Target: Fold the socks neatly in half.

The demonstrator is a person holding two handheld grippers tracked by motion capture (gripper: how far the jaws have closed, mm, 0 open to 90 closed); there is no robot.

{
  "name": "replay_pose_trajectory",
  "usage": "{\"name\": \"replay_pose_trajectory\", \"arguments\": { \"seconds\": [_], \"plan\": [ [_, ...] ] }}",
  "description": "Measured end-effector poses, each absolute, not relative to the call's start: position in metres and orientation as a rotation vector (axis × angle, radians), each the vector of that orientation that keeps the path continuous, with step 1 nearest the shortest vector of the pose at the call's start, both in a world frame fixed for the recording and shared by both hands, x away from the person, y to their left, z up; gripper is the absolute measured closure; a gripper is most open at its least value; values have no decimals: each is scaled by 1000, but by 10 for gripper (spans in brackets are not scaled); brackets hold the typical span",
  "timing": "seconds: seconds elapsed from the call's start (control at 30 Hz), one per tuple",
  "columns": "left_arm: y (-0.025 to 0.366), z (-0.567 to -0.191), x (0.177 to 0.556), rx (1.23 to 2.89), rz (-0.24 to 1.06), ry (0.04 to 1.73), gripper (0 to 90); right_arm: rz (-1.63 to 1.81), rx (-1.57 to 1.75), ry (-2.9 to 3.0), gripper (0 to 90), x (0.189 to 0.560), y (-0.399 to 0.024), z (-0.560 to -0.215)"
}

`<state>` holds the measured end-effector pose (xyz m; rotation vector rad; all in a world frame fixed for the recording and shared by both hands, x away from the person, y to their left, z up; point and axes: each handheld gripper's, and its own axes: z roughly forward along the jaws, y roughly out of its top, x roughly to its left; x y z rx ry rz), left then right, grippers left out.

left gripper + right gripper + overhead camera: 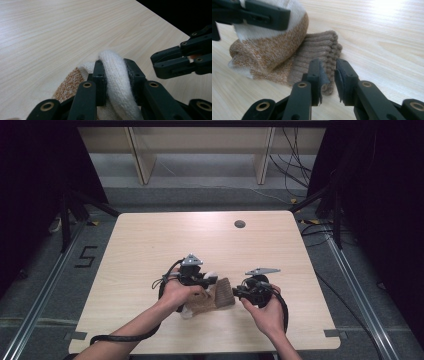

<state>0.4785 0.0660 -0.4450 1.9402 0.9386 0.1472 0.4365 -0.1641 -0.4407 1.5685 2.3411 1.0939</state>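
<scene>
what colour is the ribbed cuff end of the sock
Greyish brown ribbed cuff, clearest in the right gripper view.

Near the front edge of the table (pixel 150 240), just right of its middle, lies the sock (pixel 212 299), flat on the board. Its cuff (pixel 322 50) points right. Left gripper (pixel 209 281) sits over the sock's left part, and the sock's toe end (pixel 116 75) is folded up between its 2 jaws, pinched there above the rest of the sock. Right gripper (pixel 239 292) is just right of the sock, its 2 jaws at the cuff edge, a narrow gap between them. The 2 grippers face each other, close together. Behind them, far back on the table and to the right, is the hole (pixel 240 224).
</scene>
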Motion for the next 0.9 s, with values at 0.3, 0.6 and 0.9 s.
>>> {"name": "replay_pose_trajectory", "arguments": {
  "seconds": [0.3,0.6,0.9],
  "plan": [
    [59,-451,478,1959,162,931,724,1098,1523,2314,737,436,-174,-438],
    [55,-453,479,1990,171,916,713,1122,1520,2308,733,435,-175,-436],
    [49,-454,479,2007,180,900,692,1130,1523,2298,722,435,-173,-433]
  ]
}}
